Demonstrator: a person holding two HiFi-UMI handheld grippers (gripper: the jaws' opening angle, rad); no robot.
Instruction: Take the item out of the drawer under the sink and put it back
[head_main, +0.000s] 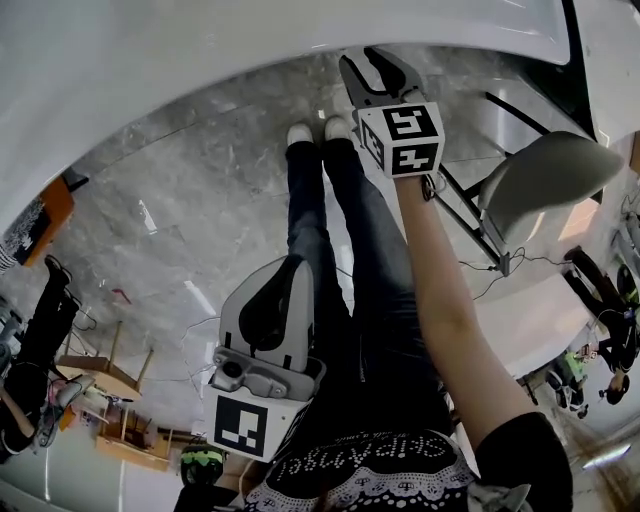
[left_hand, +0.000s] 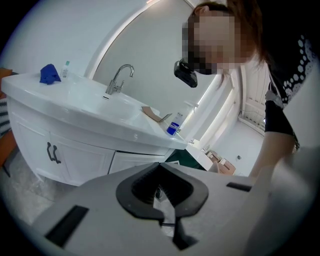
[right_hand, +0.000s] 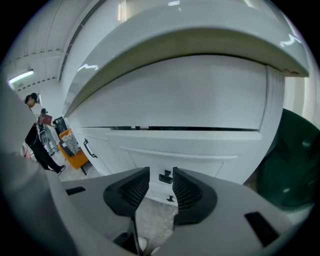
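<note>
The white vanity (head_main: 250, 40) fills the top of the head view, with the person's shoes right in front of it. In the right gripper view the drawer front (right_hand: 200, 150) lies under the sink rim, with a dark slit along its top edge. My right gripper (right_hand: 161, 172) is open, close to the drawer. The small dark drawer handle (right_hand: 165, 176) shows in the gap between the jaws, and nothing is held. My left gripper (head_main: 295, 262) hangs low by the person's thigh, away from the vanity. Its jaws meet at the tips (left_hand: 160, 165) with nothing in them. The drawer's contents are hidden.
A faucet (left_hand: 120, 77), a blue cloth (left_hand: 49, 74) and a blue bottle (left_hand: 173, 126) are on the countertop. A dark green bin (right_hand: 295, 165) stands right of the vanity. A grey chair (head_main: 550, 175) is to the right. An orange cabinet (right_hand: 75, 155) and bystanders are at the left.
</note>
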